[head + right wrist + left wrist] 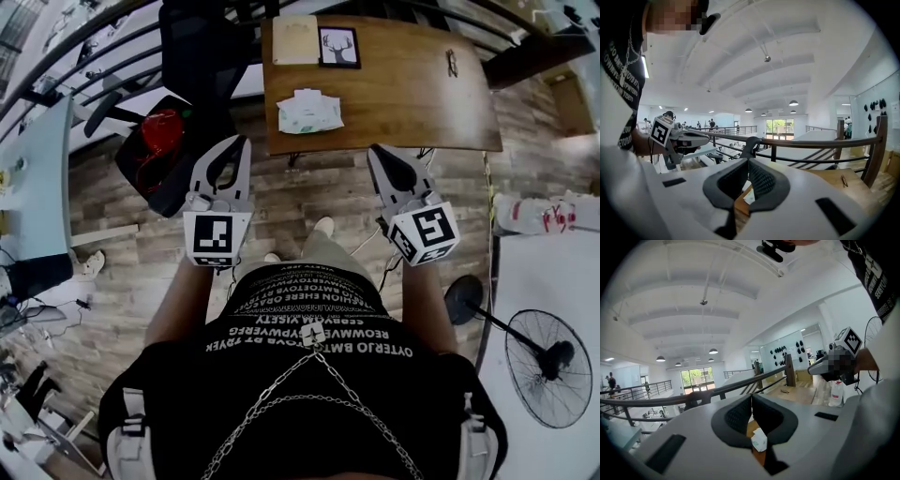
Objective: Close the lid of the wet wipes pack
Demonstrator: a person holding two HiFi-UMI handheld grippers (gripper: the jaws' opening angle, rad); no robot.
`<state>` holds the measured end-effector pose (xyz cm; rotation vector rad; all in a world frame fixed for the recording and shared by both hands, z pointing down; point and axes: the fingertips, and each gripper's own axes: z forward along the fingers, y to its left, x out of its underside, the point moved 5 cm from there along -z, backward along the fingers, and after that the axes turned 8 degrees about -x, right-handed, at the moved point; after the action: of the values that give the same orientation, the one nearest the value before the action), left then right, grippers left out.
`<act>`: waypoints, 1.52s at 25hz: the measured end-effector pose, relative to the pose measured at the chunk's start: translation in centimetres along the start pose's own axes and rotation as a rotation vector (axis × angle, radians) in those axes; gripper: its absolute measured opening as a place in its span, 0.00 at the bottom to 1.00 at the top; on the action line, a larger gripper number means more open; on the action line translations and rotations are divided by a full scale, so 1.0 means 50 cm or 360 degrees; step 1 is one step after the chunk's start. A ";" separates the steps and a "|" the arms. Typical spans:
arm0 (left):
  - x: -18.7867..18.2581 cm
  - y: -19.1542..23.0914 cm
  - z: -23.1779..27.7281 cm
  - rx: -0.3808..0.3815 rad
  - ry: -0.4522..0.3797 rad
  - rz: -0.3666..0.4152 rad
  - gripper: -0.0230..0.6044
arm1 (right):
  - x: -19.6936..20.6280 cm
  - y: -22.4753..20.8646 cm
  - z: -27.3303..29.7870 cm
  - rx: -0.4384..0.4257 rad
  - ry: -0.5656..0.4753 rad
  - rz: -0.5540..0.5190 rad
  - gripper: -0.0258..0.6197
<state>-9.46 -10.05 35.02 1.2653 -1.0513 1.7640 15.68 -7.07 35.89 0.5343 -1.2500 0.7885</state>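
Observation:
The white wet wipes pack [309,111] lies on the near left part of the wooden table [412,103], its lid side facing up. Both grippers hover short of the table's near edge, apart from the pack. My left gripper [241,142] is below and left of it, with its jaws closed and nothing between them. My right gripper [376,150] is below and right of it, also shut and empty. In the left gripper view the pack [759,440] shows through the gap under the closed jaws [751,397]. In the right gripper view the jaws [749,161] meet, with the pack [749,197] beyond them.
A framed deer picture [339,47], a beige board [295,39] and a small object [452,62] lie on the table's far part. A black chair [202,47] and a red bag [161,131] stand to the left, and a floor fan [548,361] to the right.

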 end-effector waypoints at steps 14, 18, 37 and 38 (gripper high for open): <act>-0.055 -0.083 0.133 -0.0061 0.0008 0.0058 0.08 | 0.000 -0.155 0.009 -0.0160 0.0040 -0.0017 0.06; -0.062 -0.111 0.153 -0.0095 0.0026 0.0059 0.08 | 0.009 -0.190 -0.006 -0.0197 0.0043 -0.0013 0.06; -0.006 -0.072 0.171 -0.0162 0.0127 0.0082 0.08 | 0.071 -0.171 0.087 -0.0356 0.0151 0.0026 0.06; -0.005 -0.066 0.178 -0.0158 0.0122 0.0079 0.08 | 0.071 -0.172 0.096 -0.0353 0.0152 0.0029 0.06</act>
<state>-3.09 -16.75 37.14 1.1111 -1.1206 1.7608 19.73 -15.23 41.05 0.3026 -1.2364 0.6724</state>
